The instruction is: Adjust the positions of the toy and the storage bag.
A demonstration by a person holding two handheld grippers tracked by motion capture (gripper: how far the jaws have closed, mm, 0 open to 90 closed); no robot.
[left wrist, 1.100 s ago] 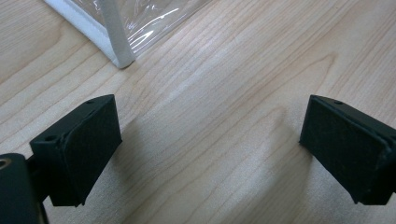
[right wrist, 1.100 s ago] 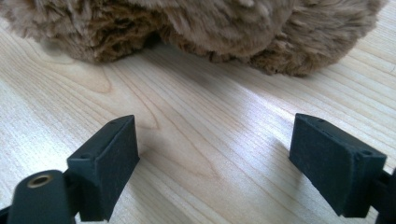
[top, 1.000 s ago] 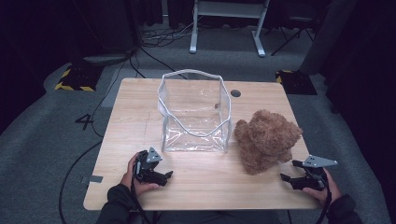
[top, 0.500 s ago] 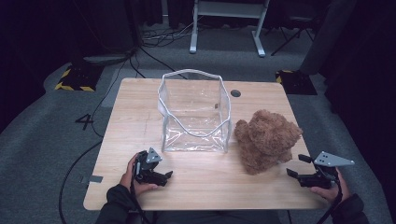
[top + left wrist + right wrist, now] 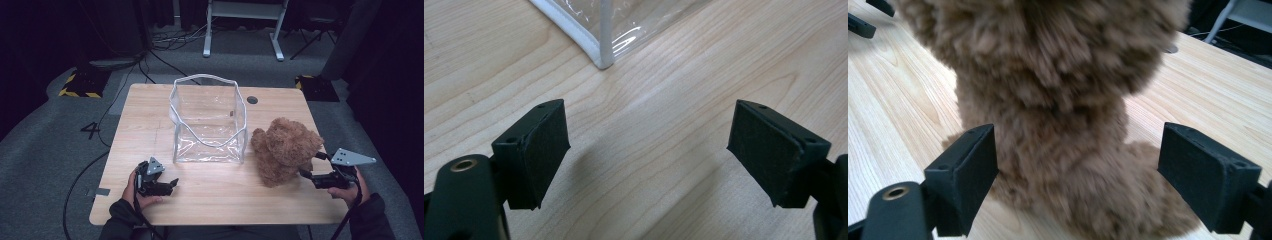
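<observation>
A brown teddy bear (image 5: 284,149) sits on the right part of the wooden table (image 5: 150,115). My right gripper (image 5: 311,167) is at the bear's right side, open and pointing at it. In the right gripper view the bear (image 5: 1048,80) stands just ahead of the right gripper (image 5: 1078,165), its lower body in line with the gap between the wide-apart jaws. A clear plastic bag with white trim (image 5: 209,120) stands open at the table's middle. My left gripper (image 5: 169,185) rests open near the front left, empty. The left gripper (image 5: 649,150) faces bare wood below the bag's corner (image 5: 604,35).
A round cable hole (image 5: 252,100) lies in the table behind the bag. A white desk frame (image 5: 242,27), cables and yellow-black floor markings (image 5: 80,87) are beyond the far edge. Bare wood lies between the two grippers along the front edge.
My right gripper has shifted a little to the right and then up along the bear's side. The left gripper, bag and bear have stayed put.
</observation>
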